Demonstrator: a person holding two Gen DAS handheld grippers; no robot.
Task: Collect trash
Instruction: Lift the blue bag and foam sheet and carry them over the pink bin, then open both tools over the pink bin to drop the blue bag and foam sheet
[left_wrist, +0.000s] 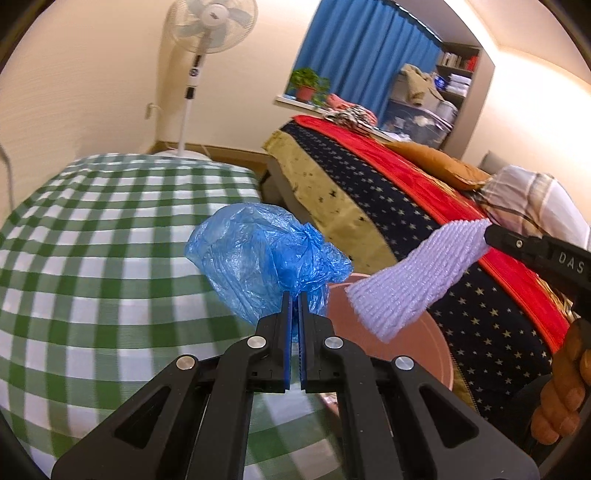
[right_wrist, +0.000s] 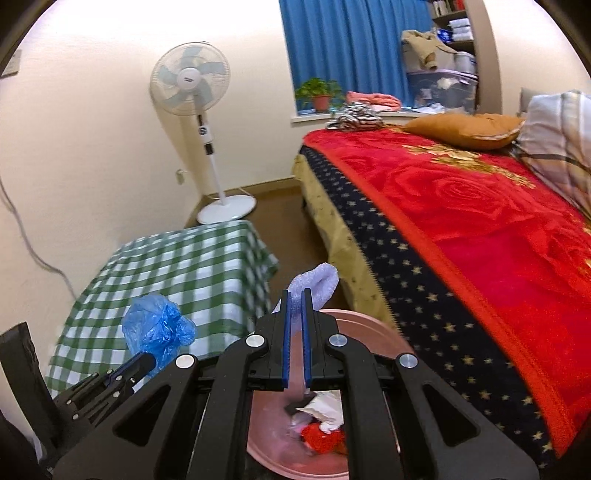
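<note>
My left gripper (left_wrist: 294, 295) is shut on a crumpled blue plastic bag (left_wrist: 258, 254) and holds it in the air over the edge of the green checked table (left_wrist: 92, 258). It also shows in the right wrist view (right_wrist: 157, 330). My right gripper (right_wrist: 296, 293) is shut on a white foam net sleeve (right_wrist: 314, 280), which hangs above the pink bin (right_wrist: 365, 325). The sleeve shows in the left wrist view (left_wrist: 413, 277) over the bin (left_wrist: 399, 347). The bin holds white paper and red trash (right_wrist: 325, 435).
A bed with a red rose blanket (right_wrist: 480, 229) and a star-patterned cover stands right of the bin. A standing fan (right_wrist: 190, 88) is by the far wall. Pillows (right_wrist: 465, 129), clothes and a potted plant (right_wrist: 319, 94) lie beyond.
</note>
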